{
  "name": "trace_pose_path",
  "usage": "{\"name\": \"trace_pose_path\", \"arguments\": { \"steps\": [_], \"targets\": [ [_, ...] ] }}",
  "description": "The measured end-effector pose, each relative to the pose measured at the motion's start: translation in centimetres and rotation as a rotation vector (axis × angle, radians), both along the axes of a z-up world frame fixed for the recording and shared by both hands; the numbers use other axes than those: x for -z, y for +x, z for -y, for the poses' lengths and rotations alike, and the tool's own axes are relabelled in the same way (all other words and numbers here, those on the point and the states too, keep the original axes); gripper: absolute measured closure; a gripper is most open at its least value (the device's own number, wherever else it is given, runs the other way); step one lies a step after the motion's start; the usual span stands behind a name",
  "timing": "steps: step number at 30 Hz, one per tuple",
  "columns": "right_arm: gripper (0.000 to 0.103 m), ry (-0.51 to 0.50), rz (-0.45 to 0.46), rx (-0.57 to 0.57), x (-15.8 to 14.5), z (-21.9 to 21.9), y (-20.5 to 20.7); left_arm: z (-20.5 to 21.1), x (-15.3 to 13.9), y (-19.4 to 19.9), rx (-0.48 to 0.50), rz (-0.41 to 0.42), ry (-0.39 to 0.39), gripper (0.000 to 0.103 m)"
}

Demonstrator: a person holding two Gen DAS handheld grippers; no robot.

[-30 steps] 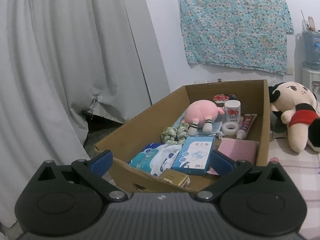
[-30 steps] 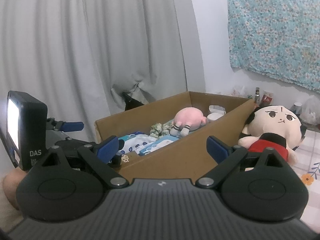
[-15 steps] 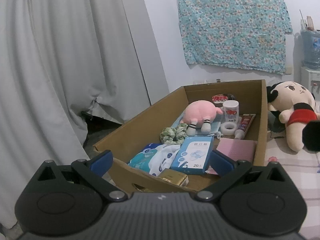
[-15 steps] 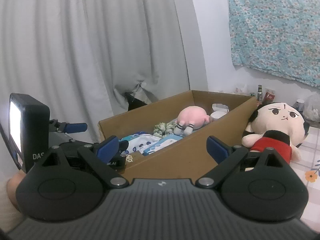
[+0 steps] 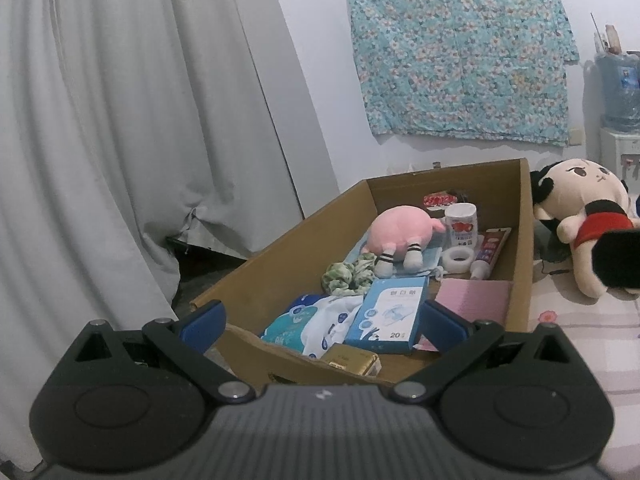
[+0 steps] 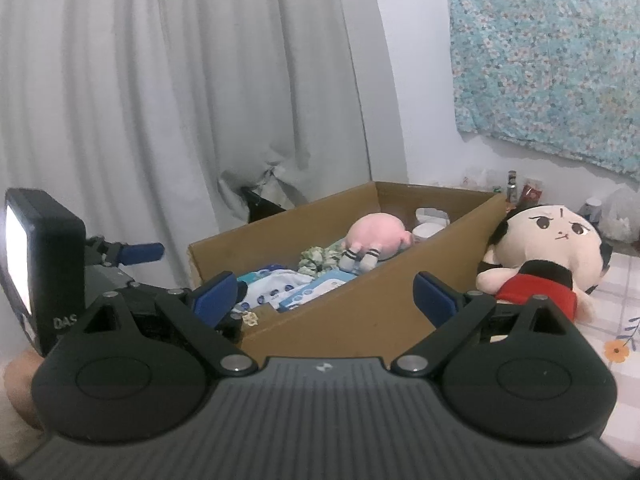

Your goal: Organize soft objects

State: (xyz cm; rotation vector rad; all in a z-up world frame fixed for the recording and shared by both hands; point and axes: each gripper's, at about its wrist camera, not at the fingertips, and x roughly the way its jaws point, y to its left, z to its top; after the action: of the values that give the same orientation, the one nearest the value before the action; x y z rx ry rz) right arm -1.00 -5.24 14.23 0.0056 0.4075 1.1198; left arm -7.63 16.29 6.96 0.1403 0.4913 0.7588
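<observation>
A cardboard box [image 5: 304, 240] [image 6: 360, 312] stands on the bed. Inside lie a pink plush toy [image 5: 396, 232] [image 6: 374, 236], a green scrunchie [image 5: 350, 278] [image 6: 316, 256], wet-wipe packs [image 5: 308, 326], a blue mask box [image 5: 390, 314], a pink cloth [image 5: 474, 300], tape and tubes. A big-headed doll in red [image 5: 580, 216] [image 6: 548, 256] lies outside, right of the box. My left gripper [image 5: 322, 322] hangs open before the box's near end. My right gripper [image 6: 326, 294] is open too, facing the box's right wall. Neither holds anything.
A grey curtain [image 5: 120, 140] hangs left of the box. A floral cloth [image 5: 460, 48] is pinned on the wall behind. A water dispenser [image 5: 618, 92] stands far right. The left gripper's body with its lit screen [image 6: 40, 272] shows in the right wrist view.
Both views have shifted slightly; the right wrist camera has drawn back a little from the box. Both grippers stay open and the objects lie as before.
</observation>
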Motion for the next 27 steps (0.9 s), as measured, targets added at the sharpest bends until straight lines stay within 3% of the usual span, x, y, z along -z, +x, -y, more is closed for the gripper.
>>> {"name": "trace_pose_path", "arguments": {
  "steps": [27],
  "targets": [
    [0.008, 0.022, -0.005, 0.0, -0.4, 0.41, 0.27, -0.19, -0.04, -0.22, 0.003, -0.001, -0.005, 0.0]
  ]
}}
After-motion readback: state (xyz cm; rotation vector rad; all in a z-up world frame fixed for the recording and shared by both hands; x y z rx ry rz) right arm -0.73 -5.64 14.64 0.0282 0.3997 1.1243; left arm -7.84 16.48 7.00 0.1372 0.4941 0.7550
